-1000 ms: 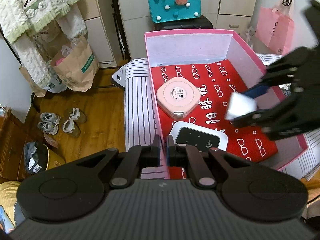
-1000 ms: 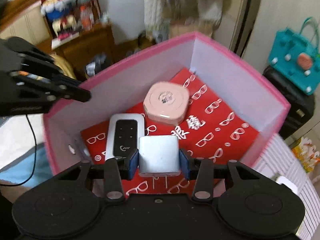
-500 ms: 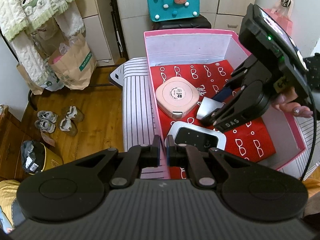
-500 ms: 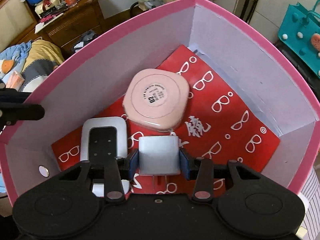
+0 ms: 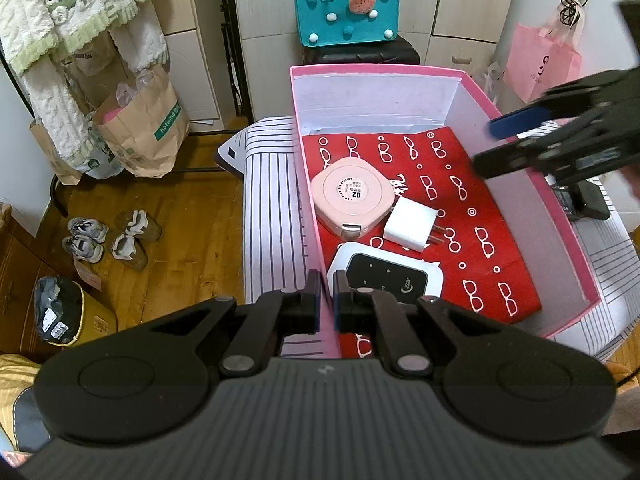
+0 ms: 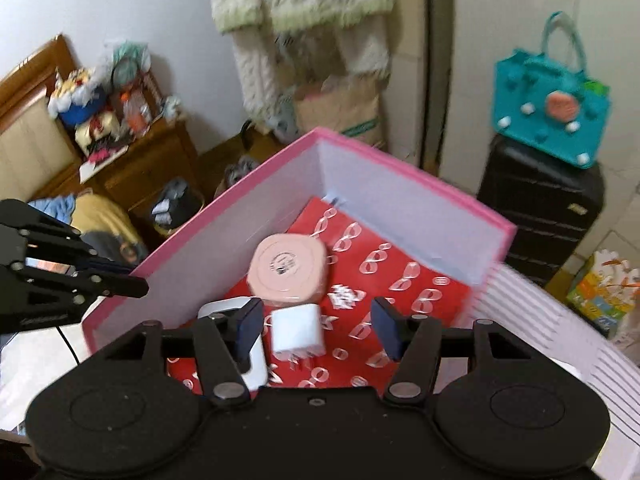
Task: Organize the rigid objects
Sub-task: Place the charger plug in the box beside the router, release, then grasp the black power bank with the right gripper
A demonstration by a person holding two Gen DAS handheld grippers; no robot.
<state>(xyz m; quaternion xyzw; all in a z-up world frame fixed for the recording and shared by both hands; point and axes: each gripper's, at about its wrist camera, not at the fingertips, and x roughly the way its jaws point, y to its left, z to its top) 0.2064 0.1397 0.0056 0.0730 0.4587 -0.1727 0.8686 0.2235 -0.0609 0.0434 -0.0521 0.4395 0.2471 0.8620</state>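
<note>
A pink box [image 5: 376, 70] [image 6: 400, 164] with a red glasses-print lining stands on a striped cover. In it lie a pink rounded case [image 5: 352, 196] [image 6: 286, 266], a white-and-black pocket device [image 5: 386, 276] [image 6: 224, 305] and a white plug charger [image 5: 408, 224] [image 6: 296, 332] beside the case. My left gripper [image 5: 326, 300] [image 6: 140, 282] is shut on the box's near left wall. My right gripper [image 6: 318, 330] [image 5: 488, 146] hovers above the box with its jaws opening. Nothing is between its pads, and the charger lies free below them.
The striped cover [image 5: 272, 208] surrounds the box. A teal felt bag [image 5: 346, 8] sits on a black suitcase [image 6: 540, 216] behind it. Paper bags [image 5: 140, 128] and shoes [image 5: 108, 240] are on the wooden floor at left. A black object [image 5: 588, 200] lies right of the box.
The right gripper let go of the white charger, which now lies on the red lining by the pink case. That gripper rose and drew back to the right. The left gripper stayed put.
</note>
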